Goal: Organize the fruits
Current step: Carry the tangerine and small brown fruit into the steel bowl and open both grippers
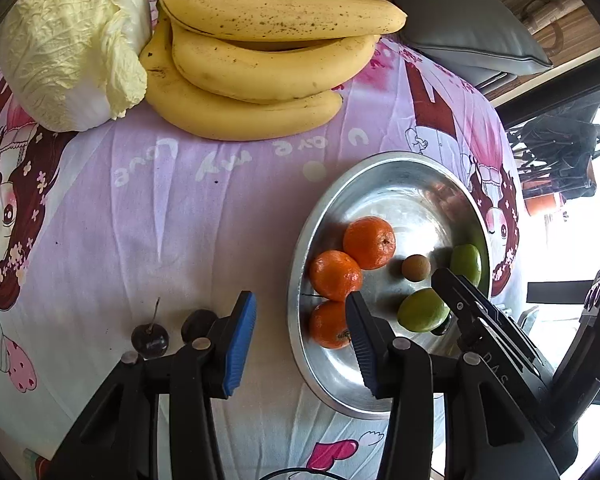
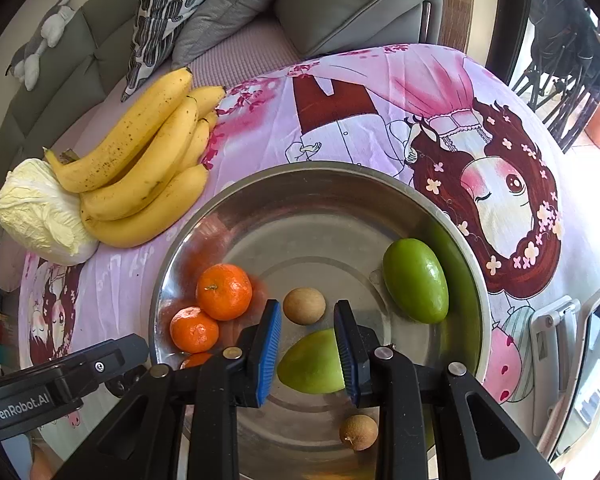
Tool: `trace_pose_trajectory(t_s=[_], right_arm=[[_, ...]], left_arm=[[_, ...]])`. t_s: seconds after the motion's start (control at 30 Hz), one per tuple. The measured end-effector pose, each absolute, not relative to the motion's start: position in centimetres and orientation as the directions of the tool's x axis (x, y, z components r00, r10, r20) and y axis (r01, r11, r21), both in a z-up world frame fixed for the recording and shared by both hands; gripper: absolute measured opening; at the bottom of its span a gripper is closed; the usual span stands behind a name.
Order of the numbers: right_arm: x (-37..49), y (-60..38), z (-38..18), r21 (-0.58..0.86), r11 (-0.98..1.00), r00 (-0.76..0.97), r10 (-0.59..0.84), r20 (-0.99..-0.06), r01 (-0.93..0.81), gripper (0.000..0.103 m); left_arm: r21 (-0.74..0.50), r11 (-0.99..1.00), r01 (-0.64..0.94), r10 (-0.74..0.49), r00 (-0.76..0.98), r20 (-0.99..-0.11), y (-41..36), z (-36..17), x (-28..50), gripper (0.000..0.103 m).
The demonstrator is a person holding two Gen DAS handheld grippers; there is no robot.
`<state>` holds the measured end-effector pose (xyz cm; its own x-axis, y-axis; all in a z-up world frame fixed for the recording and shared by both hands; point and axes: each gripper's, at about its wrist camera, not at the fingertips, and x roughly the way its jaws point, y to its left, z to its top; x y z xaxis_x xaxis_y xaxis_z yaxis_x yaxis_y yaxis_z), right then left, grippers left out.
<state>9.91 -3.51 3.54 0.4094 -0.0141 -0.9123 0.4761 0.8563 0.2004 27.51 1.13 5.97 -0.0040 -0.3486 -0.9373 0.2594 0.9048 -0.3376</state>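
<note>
1. Surface: a pink cartoon-print cloth (image 2: 380, 92) covers the table; a grey sofa (image 2: 340, 4) with cushions stands at the far side.
2. Far left on the cloth: a bunch of bananas (image 2: 148, 172), touching a napa cabbage (image 2: 40, 212) on its left.
3. A round metal bowl (image 2: 320, 184) sits right of centre on the cloth.
4. Bowl contents, right wrist view: two tangerines (image 2: 224, 291) touching each other at the left, with part of a third showing just below them; a small brown round fruit (image 2: 304, 306) near the middle; a green fruit (image 2: 416, 280) at the right wall; a second green fruit (image 2: 312, 364) at the near side; another small brown fruit (image 2: 358, 432) nearest the camera.
5. Right gripper (image 2: 307, 354): jaws parted, above the bowl, one blue pad on either side of the near green fruit. Contact with the fruit cannot be told; nothing is visibly clamped.
6. Left gripper (image 1: 300, 344): jaws spread wide, empty, straddling the bowl's left rim. Its right finger is over the bowl near the nearest tangerine.
7. Two dark cherries (image 1: 150, 338) lie on the cloth outside the bowl, just left of the left gripper's left finger, one partly hidden behind it.
</note>
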Motion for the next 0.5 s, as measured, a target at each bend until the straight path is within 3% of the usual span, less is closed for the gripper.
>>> trace_pose_trajectory(t_s=[0.1,0.17,0.23,0.43,0.5], right_arm=[[10.0,-3.4,3.5,0.194,0.857,0.402,-0.017,-0.915,0.477,0.031],[10.0,-3.4,3.4,0.191,0.856,0.397,-0.018,-0.918,0.48,0.037],[10.0,-3.4,3.2,0.18,0.857,0.386,-0.024,-0.922,0.484,0.059],[10.1,-3.3,2.9,0.175,0.857,0.378,-0.026,-0.925,0.485,0.066],[10.2,-3.2,2.8,0.17,0.859,0.373,-0.026,-0.928,0.483,0.068]], left_arm=[[-0.319,0.916,0.243,-0.33,0.002,-0.944,1.9,5.7,27.7,0.048],[-0.312,0.921,0.233,-0.321,0.004,-0.947,2.4,5.4,27.8,0.048],[-0.296,0.929,0.222,-0.305,0.009,-0.952,2.9,5.1,27.8,0.049],[-0.242,0.949,0.203,-0.249,0.01,-0.968,4.1,4.0,27.7,0.051],[-0.236,0.952,0.194,-0.243,0.011,-0.97,4.4,3.7,27.7,0.067]])
